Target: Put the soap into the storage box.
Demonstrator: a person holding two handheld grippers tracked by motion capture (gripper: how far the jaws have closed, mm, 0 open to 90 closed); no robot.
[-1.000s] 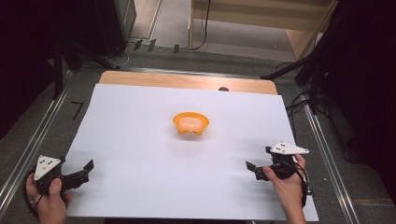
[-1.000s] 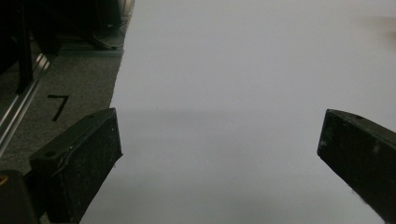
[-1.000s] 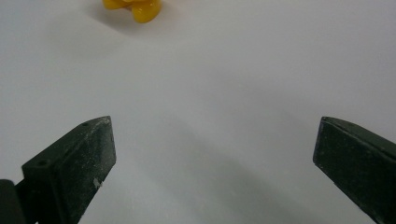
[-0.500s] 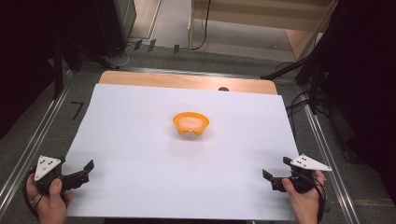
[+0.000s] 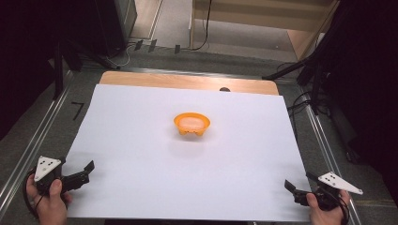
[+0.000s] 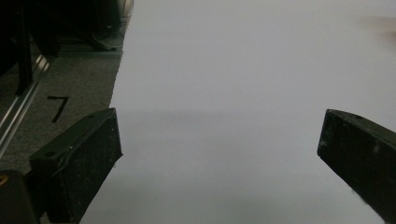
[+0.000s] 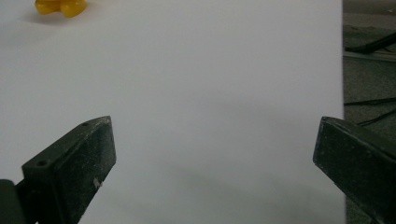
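Observation:
An orange bowl [image 5: 191, 123] stands upright near the middle of a large white sheet [image 5: 141, 154], and nothing shows inside it. My left gripper [image 5: 83, 172] rests at the sheet's near left corner, held by a hand. It is open, and its jaws [image 6: 219, 154] stand wide apart over bare white paper. At the near right corner my right gripper [image 5: 300, 183] is also open with nothing between its jaws [image 7: 215, 154]. The bowl [image 7: 60, 6] lies far ahead at the top left of the right gripper view. Both grippers are far from the bowl.
A strip of wooden tabletop [image 5: 187, 80] shows beyond the sheet's far edge. A black mark [image 5: 77, 110] sits on the grey surface left of the sheet. Cables [image 5: 300, 101] and dark stands crowd the right side, and metal rails run along both sides.
My right gripper has drawn back toward the person and to the right, ending at the sheet's near right corner. The left gripper and the bowl have stayed put.

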